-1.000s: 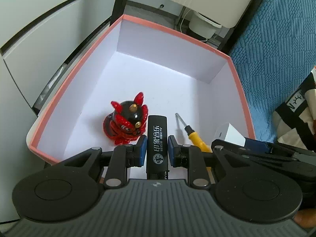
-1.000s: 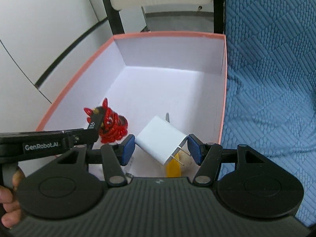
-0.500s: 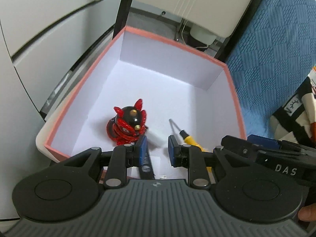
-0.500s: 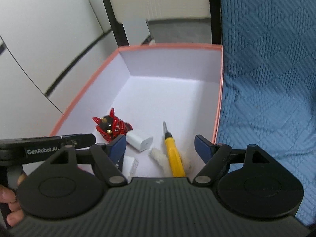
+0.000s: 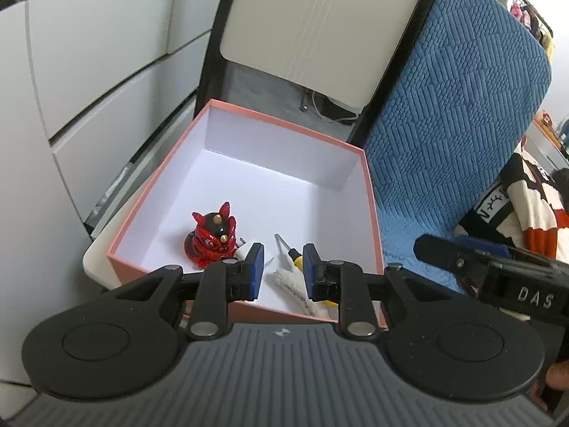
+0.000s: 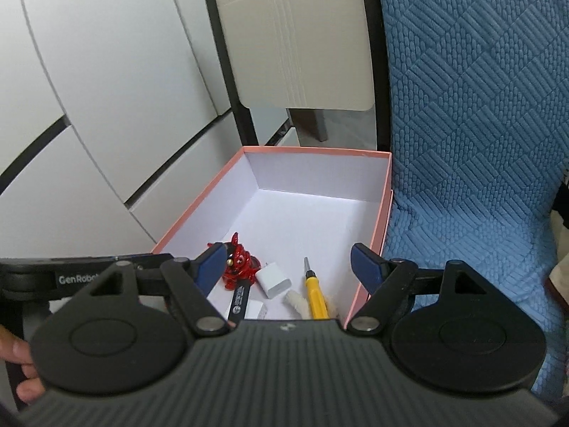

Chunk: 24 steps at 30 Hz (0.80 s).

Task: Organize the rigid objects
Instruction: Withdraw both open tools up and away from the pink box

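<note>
A pink-rimmed white box [image 5: 368,192] [image 6: 313,149] lies below both grippers. In it a red and black figurine [image 5: 211,238] [image 6: 242,265] stands near the front left. Beside it lie a white charger plug [image 6: 274,281], a black printed stick [image 6: 240,299], a yellow screwdriver [image 6: 314,293] [image 5: 290,249] and a white fluffy piece [image 5: 290,281]. My left gripper [image 5: 283,272] hangs above the box's near wall, its pads close together with nothing between them. My right gripper [image 6: 288,254] stands wide open and empty over the near end of the box.
A blue textured cushion [image 5: 444,124] borders the box on the right. White cabinet fronts [image 6: 89,89] rise on the left, and a beige chair back [image 5: 320,17] stands behind. A striped cloth [image 5: 526,206] lies at the far right. A hand [image 6: 14,356] holds the left gripper.
The left gripper let the black stick go and the right one opened and dropped the white charger; both now lie in the box. Both grippers rose and drew back.
</note>
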Available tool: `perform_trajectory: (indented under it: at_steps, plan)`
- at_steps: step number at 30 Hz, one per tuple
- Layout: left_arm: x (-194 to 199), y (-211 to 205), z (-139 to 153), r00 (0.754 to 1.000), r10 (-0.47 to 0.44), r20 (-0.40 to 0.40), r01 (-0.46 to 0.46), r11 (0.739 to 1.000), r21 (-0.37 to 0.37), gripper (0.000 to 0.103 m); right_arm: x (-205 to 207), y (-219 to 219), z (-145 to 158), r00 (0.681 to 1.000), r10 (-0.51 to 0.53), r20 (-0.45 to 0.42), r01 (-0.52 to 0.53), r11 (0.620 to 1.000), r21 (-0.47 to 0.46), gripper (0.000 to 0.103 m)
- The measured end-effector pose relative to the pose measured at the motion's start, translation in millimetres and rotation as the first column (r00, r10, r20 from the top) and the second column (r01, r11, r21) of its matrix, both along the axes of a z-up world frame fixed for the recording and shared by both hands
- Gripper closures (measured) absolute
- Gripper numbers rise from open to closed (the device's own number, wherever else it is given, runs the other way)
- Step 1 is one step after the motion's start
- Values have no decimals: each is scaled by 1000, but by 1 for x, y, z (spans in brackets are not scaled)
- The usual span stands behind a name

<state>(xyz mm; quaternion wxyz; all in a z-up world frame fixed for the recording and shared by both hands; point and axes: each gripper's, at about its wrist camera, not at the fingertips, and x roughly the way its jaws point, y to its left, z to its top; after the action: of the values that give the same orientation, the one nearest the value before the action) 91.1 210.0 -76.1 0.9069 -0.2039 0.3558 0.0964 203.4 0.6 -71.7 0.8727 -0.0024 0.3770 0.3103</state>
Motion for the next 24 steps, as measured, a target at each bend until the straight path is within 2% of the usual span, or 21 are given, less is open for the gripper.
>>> perform_trajectory:
  at_steps: [7,14,24]
  plan:
    - [-20,-27,8,1000,2,-1,-2,1000,22,76,-24,-17,8,999,32,39,-32,999,-20,24]
    - [-42,-48,9,1000,12,-10,-12,998,59,76,-36,-41,11,999,27,41,-26,999,-21,24]
    - [-60,-69,-1,1000,1,-25,0,1000,22,76,-50,-66,8,999,0,46,2,998,-59,24]
